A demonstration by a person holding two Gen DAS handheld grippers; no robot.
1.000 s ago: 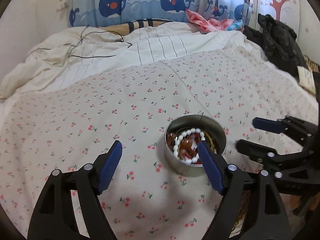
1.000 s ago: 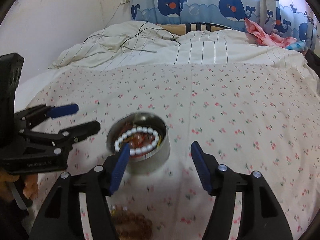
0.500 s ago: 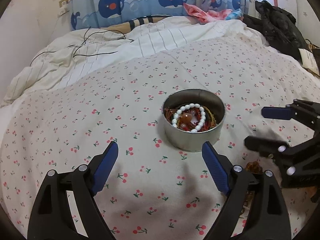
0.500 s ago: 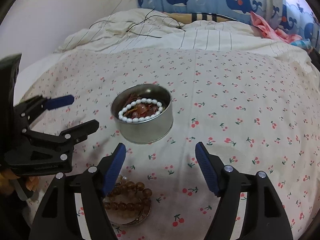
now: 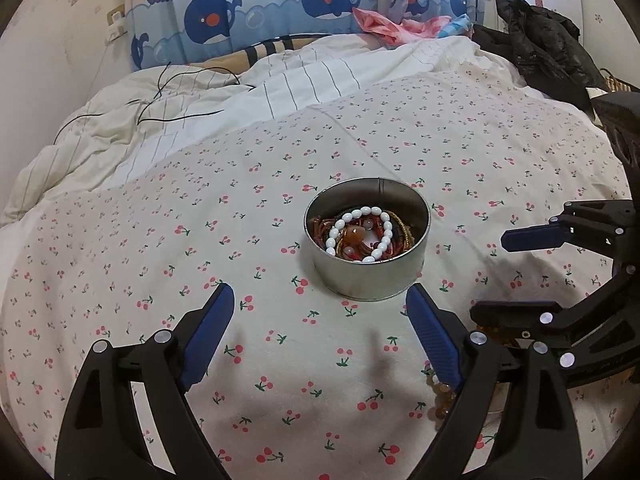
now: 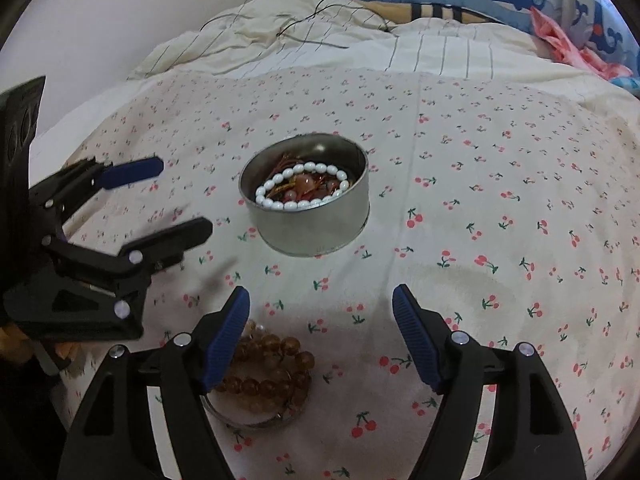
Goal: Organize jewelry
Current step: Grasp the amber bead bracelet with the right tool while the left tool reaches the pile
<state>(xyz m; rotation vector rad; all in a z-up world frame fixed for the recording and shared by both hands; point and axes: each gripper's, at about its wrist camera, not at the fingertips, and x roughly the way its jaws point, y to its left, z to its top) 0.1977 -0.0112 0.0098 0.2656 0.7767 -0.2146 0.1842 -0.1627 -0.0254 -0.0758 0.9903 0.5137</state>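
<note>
Left gripper [image 5: 318,312] sits at 6 o'clock in the left wrist view, blue pads spread wide, nothing between them, only cherry-print bedspread [image 5: 240,208] under the gap. Right gripper [image 6: 320,316] at 6 o'clock in the right wrist view, jaws opening, nothing between the pads, not touching anything. Amber bead bracelet [image 6: 272,372] lies on the bedspread at about 7 o'clock in the right wrist view, just beside and partly behind the right gripper's left finger, on top of a thin metal ring or lid [image 6: 248,420]; cannot tell which. In the left wrist view the same amber beads [image 5: 444,396] peek out at 4 o'clock, mostly hidden behind the left gripper's right finger. Metal tin [image 5: 368,276] stands upright on the bedspread just past the left gripper's tips, toward 1 o'clock of the gap, apart from both pads. In the right wrist view the tin [image 6: 312,224] is at 12 o'clock from the gap, slightly left, clear path to it. White bead bracelet [image 5: 360,236] lies on top inside the tin, over a tangle of red and brown strings and an amber stone. Each gripper shows in the other's view, off to the side of the tin, not over it. Further back at 12 o'clock: rumpled striped duvet [image 5: 200,120] with a thin black cable [image 5: 168,92], whale-print curtain [image 5: 320,0], pink cloth [image 5: 384,28], black jacket [image 5: 540,40] at 2 o'clock.
</note>
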